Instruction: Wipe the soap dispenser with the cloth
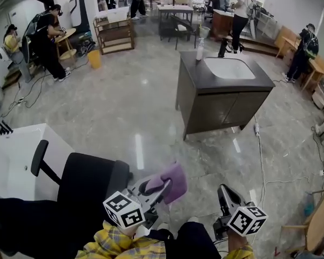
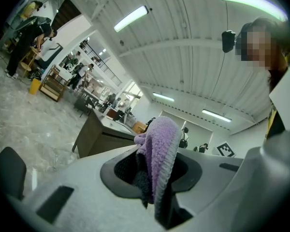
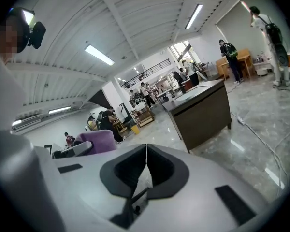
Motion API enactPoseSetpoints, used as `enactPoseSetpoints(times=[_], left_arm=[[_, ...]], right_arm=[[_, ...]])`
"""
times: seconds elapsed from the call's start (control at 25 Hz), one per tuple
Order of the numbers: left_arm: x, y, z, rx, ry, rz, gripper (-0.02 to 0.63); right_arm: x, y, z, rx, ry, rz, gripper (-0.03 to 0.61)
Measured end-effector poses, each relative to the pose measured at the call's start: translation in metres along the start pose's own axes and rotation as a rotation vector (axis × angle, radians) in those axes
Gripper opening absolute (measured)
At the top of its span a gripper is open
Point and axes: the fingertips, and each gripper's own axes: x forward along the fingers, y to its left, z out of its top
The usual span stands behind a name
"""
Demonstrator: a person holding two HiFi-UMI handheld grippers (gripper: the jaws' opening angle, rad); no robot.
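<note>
A slim white soap dispenser point(image 1: 200, 49) stands on the far left corner of a dark vanity cabinet point(image 1: 216, 109) with a white sink point(image 1: 229, 68), several steps ahead of me. Low in the head view, my left gripper point(image 1: 163, 186) is shut on a purple cloth point(image 1: 174, 180). In the left gripper view the cloth point(image 2: 160, 148) stands folded between the pads and rises above them. My right gripper point(image 1: 222, 190) is beside it on the right, shut and holding nothing; its pads point(image 3: 159, 170) meet in the right gripper view. Both are far from the dispenser.
A black office chair point(image 1: 90, 180) is close on my left, beside a white tub point(image 1: 13, 158). Cables point(image 1: 262, 163) trail over the marble floor right of the cabinet. A wooden chair point(image 1: 319, 220) is at the lower right. Several people work at the room's edges.
</note>
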Motion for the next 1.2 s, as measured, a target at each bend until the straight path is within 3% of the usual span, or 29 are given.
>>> enactPoseSetpoints(times=[0.36,0.8,1.2], left_arm=[[0.060,0.044,0.024,0.001,-0.031,0.043,0.087],[0.214,0.062,0.065,0.057,-0.092,0.101,0.087],[0.318,0.067,0.064,0.048,-0.094,0.108,0.087]], right_arm=[[0.067,-0.030,0.056,-0.014,-0.009,0.057,0.006],[0.138,-0.124,0.168,-0.075,0.024,0.160,0.006],[0.172,-0.206,0.215,-0.041,0.035,0.184,0.006]])
